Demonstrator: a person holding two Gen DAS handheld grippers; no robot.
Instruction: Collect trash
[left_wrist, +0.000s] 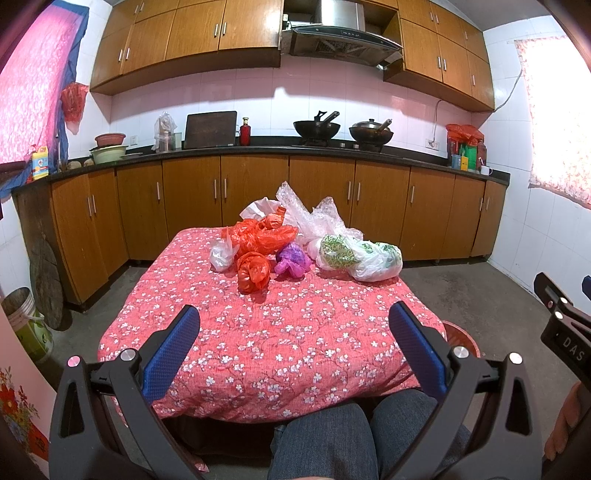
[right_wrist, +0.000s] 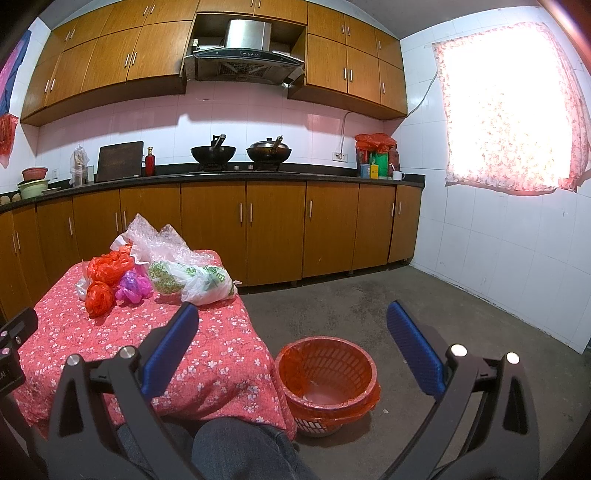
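both jaws wide apart, holding nothing | crumpled plastic bags slippery, could slide off flowery red tabletop | red mesh bin low, easy to miss

We see only a sliver of the red basket at four o'clock, behind the table.
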